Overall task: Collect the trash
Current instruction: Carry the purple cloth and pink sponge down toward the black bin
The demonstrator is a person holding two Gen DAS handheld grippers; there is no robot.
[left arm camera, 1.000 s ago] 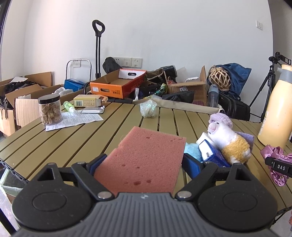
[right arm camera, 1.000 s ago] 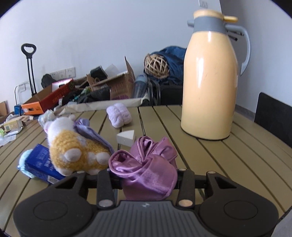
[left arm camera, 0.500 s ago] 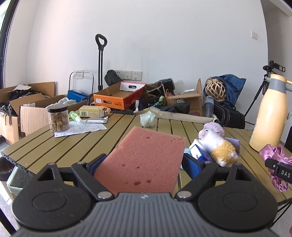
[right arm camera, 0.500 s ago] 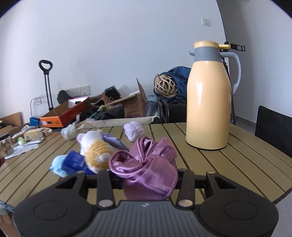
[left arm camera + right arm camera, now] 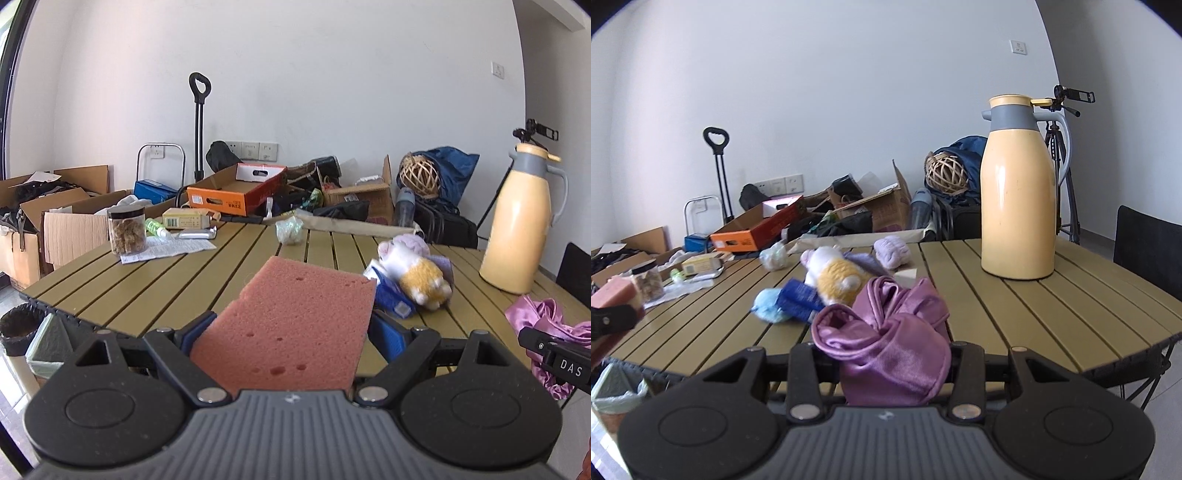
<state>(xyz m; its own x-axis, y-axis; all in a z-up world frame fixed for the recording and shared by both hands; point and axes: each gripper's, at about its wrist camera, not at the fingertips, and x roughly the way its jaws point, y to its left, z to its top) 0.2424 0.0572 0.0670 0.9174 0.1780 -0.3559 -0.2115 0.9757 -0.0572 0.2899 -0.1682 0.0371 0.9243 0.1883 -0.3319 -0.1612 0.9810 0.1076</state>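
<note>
Two hand-held grippers hang just off the near edge of the slatted table (image 5: 155, 280), each with one thing in it. The left gripper (image 5: 291, 332) has its blue pads pressed against the two sides of one pink sponge (image 5: 291, 325), jaws standing wide around it. The right gripper (image 5: 886, 362) is clamped, jaws fairly narrow, on one bunched purple satin cloth (image 5: 886, 332).

On the table, near the right edge, stands one yellow thermos jug (image 5: 1017, 206) with a grey collar, upright. Toward the middle lies one plush toy (image 5: 834, 277), white and yellow, on its side, touching one blue packet (image 5: 799, 299) and one light-blue fluffy thing (image 5: 768, 306). Just behind the toy sit one lilac knitted ball (image 5: 892, 251) and one small white wedge (image 5: 907, 275).

Near the far edge rests one crumpled clear bag (image 5: 290, 229). At the far left corner are one jar with a black lid (image 5: 126, 230), standing on one printed sheet of paper (image 5: 173, 251), one small green bottle (image 5: 157, 228), one yellow carton (image 5: 186, 220) and one silvery tube (image 5: 197, 233).

One lined bin (image 5: 48, 347) shows below the near left edge of the table.
</note>
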